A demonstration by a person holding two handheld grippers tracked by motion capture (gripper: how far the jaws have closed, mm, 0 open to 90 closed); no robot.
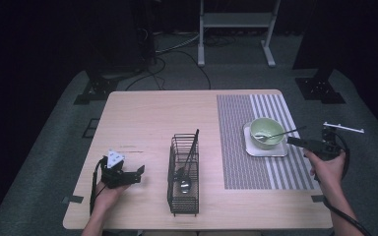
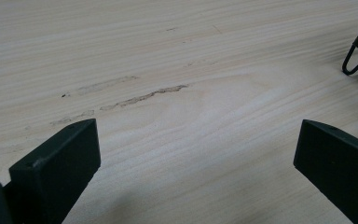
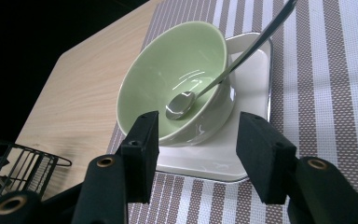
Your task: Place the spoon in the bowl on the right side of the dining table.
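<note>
Right claw (image 3: 193, 154) wide, empty — pale green glossy bowl (image 3: 168, 79), steel spoon (image 3: 214, 79) resting inside, handle over rim.

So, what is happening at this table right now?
A person holds a gripper in each hand. The right gripper is open, right beside a green bowl that sits on a white square plate on a striped placemat. A spoon lies in the bowl, its handle over the rim; nothing is gripped. The left gripper rests open over bare table. A black wire basket with utensils stands in the middle.
</note>
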